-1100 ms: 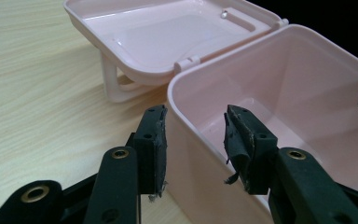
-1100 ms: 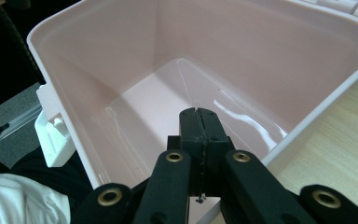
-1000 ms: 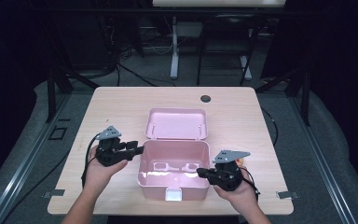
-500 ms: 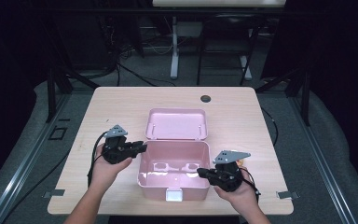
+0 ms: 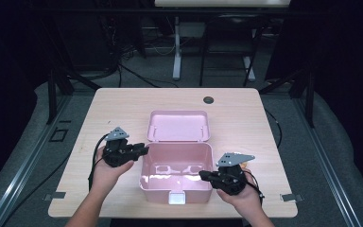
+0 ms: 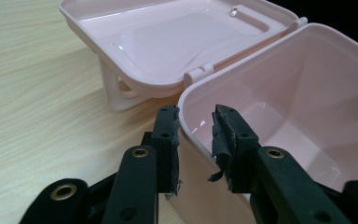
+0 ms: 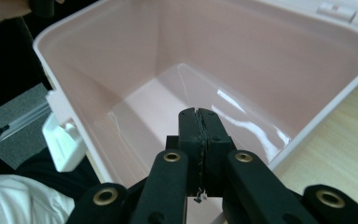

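On the table [image 5: 123, 101], the pink box [image 5: 177, 165] sits open, its lid [image 5: 178, 125] flat behind. My left gripper [image 6: 195, 135] straddles the box's left wall, jaws just reopening, not clamped; my right gripper [image 7: 199, 128], shut and empty, rests at its near-right rim. Closing remains.

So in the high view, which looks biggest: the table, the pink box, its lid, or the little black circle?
1. Table.
2. Pink box and its lid: they look alike in size, so I won't rank them.
3. Black circle, by far the smallest.
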The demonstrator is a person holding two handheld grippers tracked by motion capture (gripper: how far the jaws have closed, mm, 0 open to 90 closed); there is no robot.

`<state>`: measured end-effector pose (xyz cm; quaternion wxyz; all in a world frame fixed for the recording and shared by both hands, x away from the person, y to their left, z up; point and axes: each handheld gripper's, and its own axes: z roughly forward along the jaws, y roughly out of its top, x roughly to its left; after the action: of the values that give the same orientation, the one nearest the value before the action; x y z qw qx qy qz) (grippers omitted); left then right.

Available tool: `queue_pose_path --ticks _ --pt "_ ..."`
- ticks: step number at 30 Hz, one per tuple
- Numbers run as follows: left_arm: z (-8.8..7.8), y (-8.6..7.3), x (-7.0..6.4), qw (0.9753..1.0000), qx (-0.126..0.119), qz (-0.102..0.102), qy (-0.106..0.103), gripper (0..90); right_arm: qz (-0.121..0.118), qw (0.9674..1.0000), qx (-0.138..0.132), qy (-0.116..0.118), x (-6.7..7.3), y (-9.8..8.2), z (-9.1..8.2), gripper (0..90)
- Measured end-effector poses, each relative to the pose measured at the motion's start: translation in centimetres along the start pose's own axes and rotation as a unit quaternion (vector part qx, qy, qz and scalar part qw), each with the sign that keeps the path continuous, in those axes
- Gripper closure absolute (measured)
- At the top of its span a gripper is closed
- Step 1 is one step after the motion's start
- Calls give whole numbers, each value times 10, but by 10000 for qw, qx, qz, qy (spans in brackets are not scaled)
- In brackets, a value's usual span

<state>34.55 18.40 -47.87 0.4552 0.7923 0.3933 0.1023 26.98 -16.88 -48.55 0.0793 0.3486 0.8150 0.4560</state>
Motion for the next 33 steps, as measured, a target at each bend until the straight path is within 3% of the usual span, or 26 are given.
queue_pose_path --ticks 8,13,20,27,33 --pt "-14 -3 1 10000 -18 23 -17 619 -10 9996 -295 -31 2 9 -17 771" --pt "-18 -6 4 10000 46 -7 -79 571 80 9988 -489 -50 -6 13 -29 633" --pt "-26 -5 9 9999 -44 -108 -78 512 209 9953 -906 -263 -20 14 -43 557" --pt "-32 -4 10 9998 -104 -129 -67 498 228 9944 -885 -534 -32 17 -49 486" --pt "-36 -3 11 9996 -210 -194 -91 474 364 9932 -882 -674 -42 22 -47 295"
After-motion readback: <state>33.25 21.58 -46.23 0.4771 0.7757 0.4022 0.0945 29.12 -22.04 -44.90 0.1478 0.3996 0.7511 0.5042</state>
